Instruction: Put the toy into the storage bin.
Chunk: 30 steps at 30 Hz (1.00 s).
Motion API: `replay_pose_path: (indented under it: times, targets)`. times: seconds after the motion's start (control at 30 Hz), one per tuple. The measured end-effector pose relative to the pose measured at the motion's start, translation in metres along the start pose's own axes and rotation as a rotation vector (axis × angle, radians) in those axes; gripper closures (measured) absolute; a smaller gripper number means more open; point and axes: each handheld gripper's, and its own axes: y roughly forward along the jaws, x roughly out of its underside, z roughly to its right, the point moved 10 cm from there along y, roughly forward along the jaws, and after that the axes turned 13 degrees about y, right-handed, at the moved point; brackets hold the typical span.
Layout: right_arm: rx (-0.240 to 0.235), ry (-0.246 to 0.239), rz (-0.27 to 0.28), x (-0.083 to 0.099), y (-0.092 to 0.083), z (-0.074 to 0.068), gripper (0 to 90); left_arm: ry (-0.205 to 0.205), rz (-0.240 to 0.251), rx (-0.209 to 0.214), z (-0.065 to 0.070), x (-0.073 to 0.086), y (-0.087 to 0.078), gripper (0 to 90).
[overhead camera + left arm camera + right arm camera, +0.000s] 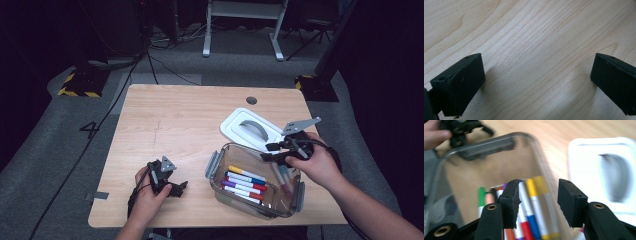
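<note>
Up close, green marker visible.

The left gripper rests low, jaws wide apart; the right gripper hangs higher, jaws parted, nothing between them

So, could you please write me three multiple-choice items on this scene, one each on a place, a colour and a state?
1. Where does the white lid lie?
A. On the table behind the clear container
B. Clipped onto the container
C. On the floor

2. What colour is the lid's arched handle?
A. Red
B. Grey
C. Yellow

3. How stands the right gripper?
A. Shut on a marker
B. Shut on the lid
C. Open, with nothing between its jaws

Key: 1 A, the lid rests flat on the wood beyond the container. 2 B, the arch is grey against white. 3 C, the right gripper view shows a free gap, with the markers lying below.
</note>
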Motion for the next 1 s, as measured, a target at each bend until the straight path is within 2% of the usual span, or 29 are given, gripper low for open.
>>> replay_pose_path:
  times: [0.1,0.23,0.4,0.43,0.47,0.5,0.53,0.63,0.67,0.73,0.8,0.83,0.87,0.9,0.93,1.0]
  targets:
    - [0.037,0.049,0.016,0.002,-0.011,0.023,53.4,0.000,0.000,0.000,0.000,0.000,0.000,0.0]
    - [0.097,0.114,0.019,0.008,-0.017,0.057,54.0,-0.002,0.003,0.003,0.000,0.000,0.000,0.0]
    - [0.143,0.190,-0.011,0.026,-0.013,0.095,54.2,-0.001,0.005,0.004,0.000,0.000,0.000,0.0]
    - [0.152,0.202,-0.015,0.030,-0.012,0.101,54.2,-0.001,0.005,0.005,0.000,0.000,0.000,0.0]
    - [0.152,0.202,-0.015,0.030,-0.012,0.101,54.2,-0.001,0.005,0.005,0.000,0.000,0.000,0.0]
    - [0.167,0.229,-0.025,0.037,-0.009,0.111,54.3,0.001,0.004,0.004,0.000,0.000,0.000,0.0]
    - [0.167,0.229,-0.025,0.037,-0.009,0.111,54.3,0.001,0.004,0.004,0.000,0.000,0.000,0.0]
    - [0.180,0.252,-0.060,0.057,0.002,0.123,54.6,-0.014,0.004,-0.005,0.000,0.001,0.000,0.1]
    - [0.180,0.252,-0.060,0.057,0.002,0.123,54.6,-0.014,0.004,-0.005,0.000,0.001,0.000,0.1]
    - [0.188,0.258,-0.093,0.073,0.012,0.129,55.0,-0.018,0.004,-0.009,0.000,0.001,0.000,0.1]
    - [0.189,0.263,-0.103,0.078,0.014,0.130,55.0,-0.016,0.005,-0.011,-0.001,0.001,0.000,0.1]
    - [0.187,0.270,-0.121,0.088,0.020,0.132,55.3,-0.017,0.005,-0.011,-0.001,0.001,0.000,0.1]
    - [0.187,0.270,-0.121,0.088,0.020,0.132,55.3,-0.017,0.005,-0.011,-0.001,0.001,0.000,0.1]
    - [0.194,0.285,-0.145,0.098,0.024,0.133,55.7,-0.019,0.005,-0.010,-0.001,0.001,0.000,0.1]
    - [0.194,0.285,-0.145,0.098,0.024,0.133,55.7,-0.019,0.005,-0.010,-0.001,0.001,0.000,0.1]
    - [0.195,0.294,-0.165,0.109,0.030,0.135,56.4,-0.017,0.005,-0.011,-0.001,0.001,0.000,0.1]
